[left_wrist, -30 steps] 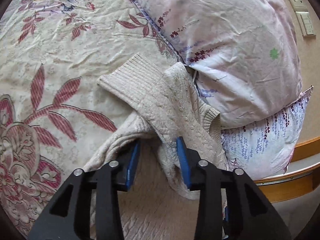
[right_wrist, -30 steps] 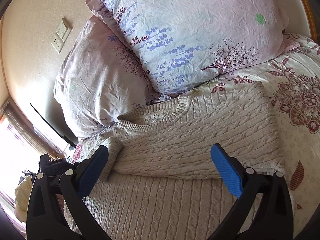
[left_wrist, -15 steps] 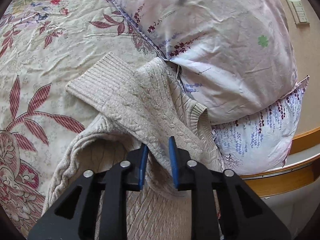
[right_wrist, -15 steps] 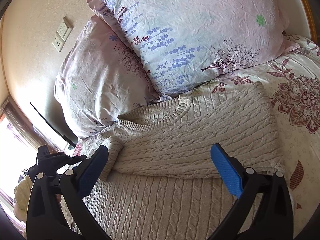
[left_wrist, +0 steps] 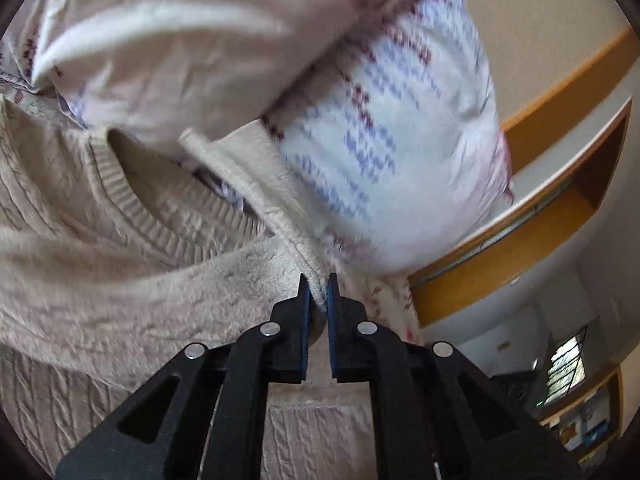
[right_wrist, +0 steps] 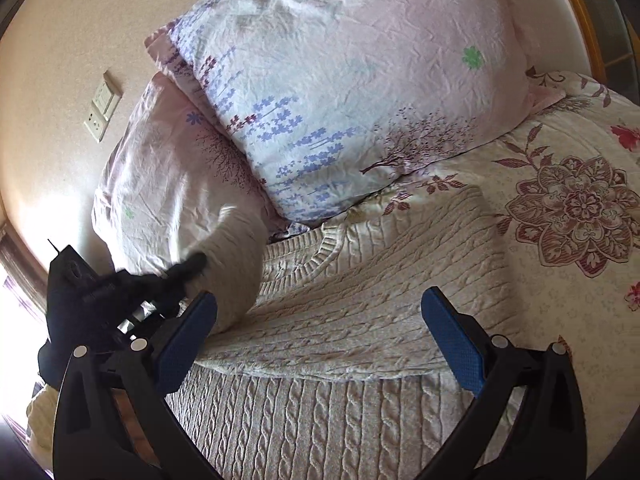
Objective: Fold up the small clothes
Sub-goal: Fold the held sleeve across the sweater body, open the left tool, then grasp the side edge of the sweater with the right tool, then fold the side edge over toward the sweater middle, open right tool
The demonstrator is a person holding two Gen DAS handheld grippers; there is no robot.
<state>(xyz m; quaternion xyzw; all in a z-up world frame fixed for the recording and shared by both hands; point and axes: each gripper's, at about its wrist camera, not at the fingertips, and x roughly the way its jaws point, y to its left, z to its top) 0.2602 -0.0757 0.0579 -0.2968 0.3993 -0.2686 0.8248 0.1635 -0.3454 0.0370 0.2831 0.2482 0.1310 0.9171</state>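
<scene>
Sleeve (left_wrist: 256,184) now lifted, clamped by left hand-held gripper (left_wrist: 318,292)

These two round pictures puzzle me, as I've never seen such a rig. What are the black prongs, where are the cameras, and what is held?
Each picture comes from a fisheye camera on a hand-held two-finger gripper, looking along its fingers. A person works both; there is no robot arm. In the left view, the left gripper is shut on a sleeve of the beige cable-knit sweater. The right gripper is open and holds nothing. The sweater lies on a floral bedspread below two pillows.
</scene>
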